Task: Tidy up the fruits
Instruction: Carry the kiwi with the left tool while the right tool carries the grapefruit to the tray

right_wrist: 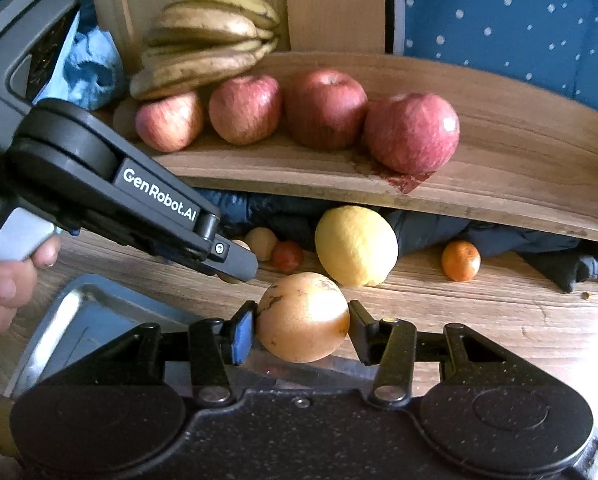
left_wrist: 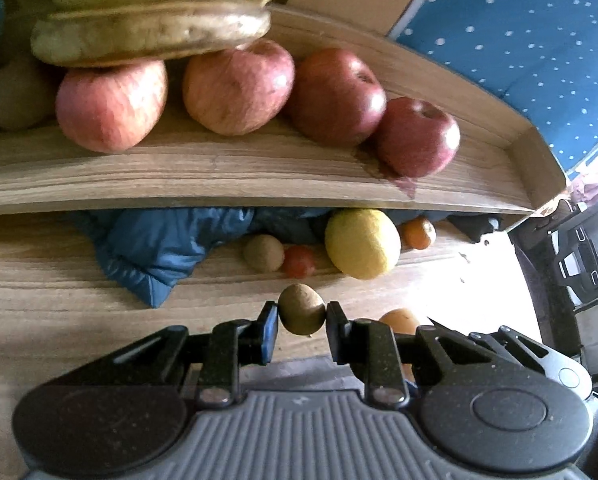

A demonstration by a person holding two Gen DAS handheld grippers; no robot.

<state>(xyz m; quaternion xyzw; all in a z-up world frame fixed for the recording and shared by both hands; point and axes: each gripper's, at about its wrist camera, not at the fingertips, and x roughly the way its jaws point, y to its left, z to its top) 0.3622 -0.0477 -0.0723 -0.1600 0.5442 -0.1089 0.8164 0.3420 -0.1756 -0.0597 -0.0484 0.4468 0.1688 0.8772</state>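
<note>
Left gripper (left_wrist: 302,316) clamped on a kiwi (left_wrist: 301,309), right gripper (right_wrist: 302,326) on an orange (right_wrist: 302,317), both above the wooden floor (right_wrist: 479,320). Only from the right: metal tray (right_wrist: 79,312) and a hand (right_wrist: 7,284).

Wood-grain shelf (left_wrist: 259,176), shiny metal tray (right_wrist: 99,312), glossy apples (right_wrist: 411,132)

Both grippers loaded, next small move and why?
Probably carry the kiwi in the left gripper up to the wooden shelf, left end: another kiwi already sits there beside the apples, and the pads grip it firmly.
</note>
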